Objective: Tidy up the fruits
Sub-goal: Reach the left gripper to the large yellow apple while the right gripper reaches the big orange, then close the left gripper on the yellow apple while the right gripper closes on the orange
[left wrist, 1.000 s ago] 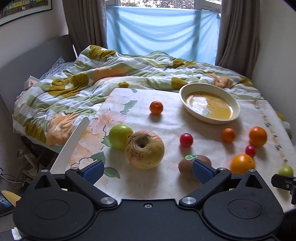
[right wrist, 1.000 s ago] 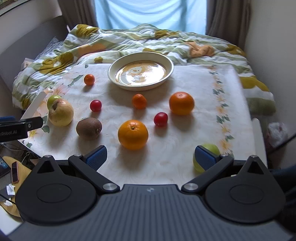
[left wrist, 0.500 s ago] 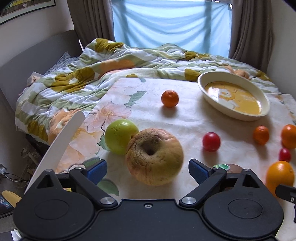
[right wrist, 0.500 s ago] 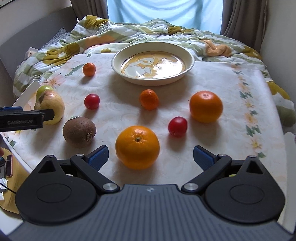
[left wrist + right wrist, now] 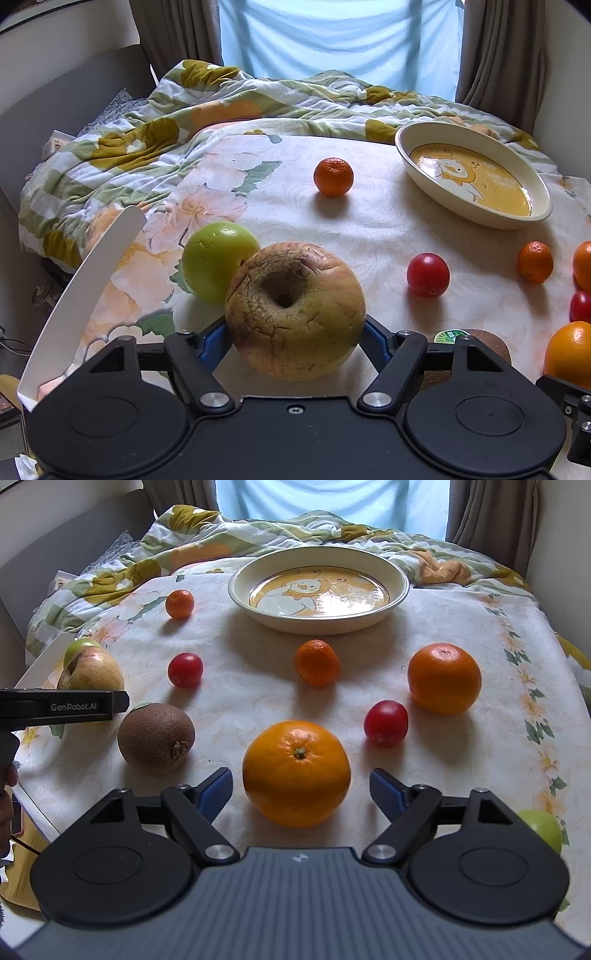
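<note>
On the cloth: two oranges (image 5: 296,773), two mandarins (image 5: 317,662), two tomatoes (image 5: 386,723), three apples (image 5: 94,670), one kiwi (image 5: 156,738), one dish (image 5: 240,587).

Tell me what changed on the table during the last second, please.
Both grippers moved forward. The left gripper now has the wrinkled apple between its open fingers; the right gripper brackets the big orange, apart. No fruit moved; the bowl remains empty.

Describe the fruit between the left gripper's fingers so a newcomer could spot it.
Start at the cartoon bowl, then cross the table to its near left corner. There, touching a smooth green apple, sits the big wrinkled apple: yellow-brown, cracked skin, deep stem pit.
</note>
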A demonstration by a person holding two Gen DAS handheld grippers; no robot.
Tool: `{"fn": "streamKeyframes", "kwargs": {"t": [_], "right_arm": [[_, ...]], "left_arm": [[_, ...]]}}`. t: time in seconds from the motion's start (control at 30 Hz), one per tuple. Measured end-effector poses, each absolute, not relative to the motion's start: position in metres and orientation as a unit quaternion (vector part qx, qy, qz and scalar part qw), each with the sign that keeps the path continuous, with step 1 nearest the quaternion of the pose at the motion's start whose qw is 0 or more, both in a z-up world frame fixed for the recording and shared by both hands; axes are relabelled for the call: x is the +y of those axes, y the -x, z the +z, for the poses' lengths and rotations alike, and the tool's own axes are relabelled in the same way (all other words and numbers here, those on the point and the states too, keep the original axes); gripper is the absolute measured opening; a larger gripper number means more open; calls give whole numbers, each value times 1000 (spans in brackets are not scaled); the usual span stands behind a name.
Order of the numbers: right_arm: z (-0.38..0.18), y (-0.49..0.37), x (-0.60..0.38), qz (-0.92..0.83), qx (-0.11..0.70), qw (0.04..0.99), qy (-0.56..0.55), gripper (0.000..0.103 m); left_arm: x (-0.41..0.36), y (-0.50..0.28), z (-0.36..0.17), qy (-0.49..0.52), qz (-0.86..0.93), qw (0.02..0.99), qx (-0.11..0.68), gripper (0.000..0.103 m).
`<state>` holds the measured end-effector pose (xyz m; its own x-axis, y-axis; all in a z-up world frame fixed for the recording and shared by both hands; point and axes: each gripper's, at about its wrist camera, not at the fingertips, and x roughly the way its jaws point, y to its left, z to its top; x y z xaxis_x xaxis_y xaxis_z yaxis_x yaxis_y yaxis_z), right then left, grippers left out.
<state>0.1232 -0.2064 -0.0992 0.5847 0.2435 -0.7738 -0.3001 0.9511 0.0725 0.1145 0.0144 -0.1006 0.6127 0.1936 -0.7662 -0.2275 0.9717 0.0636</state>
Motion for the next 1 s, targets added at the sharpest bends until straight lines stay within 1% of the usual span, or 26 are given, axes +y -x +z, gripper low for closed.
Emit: {"fn": "streamKeyframes", "kwargs": {"t": [0.13,0.2,0.33,0.37,0.4,0.73,1.0], "right_arm": [[-99,-125,-207,152,428,891,31,92],[-100,-126,-208,152,428,890,29,88],[-101,-125,-208,159,426,890,35,84],[-101,-125,-207,167,425,889,35,77],[-101,-124,-207,168,423,889,37,75],[-90,-122,-214,179,423,888,40,75],[-81,-120,-217,189,415,889,42,75]], "left_arm": [[15,-113,-101,25,117,900,418,76],[15,-113,-100,25,116,901,417,76],[14,-110,-100,19,115,902,415,76],[14,-108,-100,21,115,903,414,76],[14,-107,-99,21,115,903,413,76],[9,-99,-81,25,118,910,398,75],[9,-95,-78,36,121,915,383,72]]}}
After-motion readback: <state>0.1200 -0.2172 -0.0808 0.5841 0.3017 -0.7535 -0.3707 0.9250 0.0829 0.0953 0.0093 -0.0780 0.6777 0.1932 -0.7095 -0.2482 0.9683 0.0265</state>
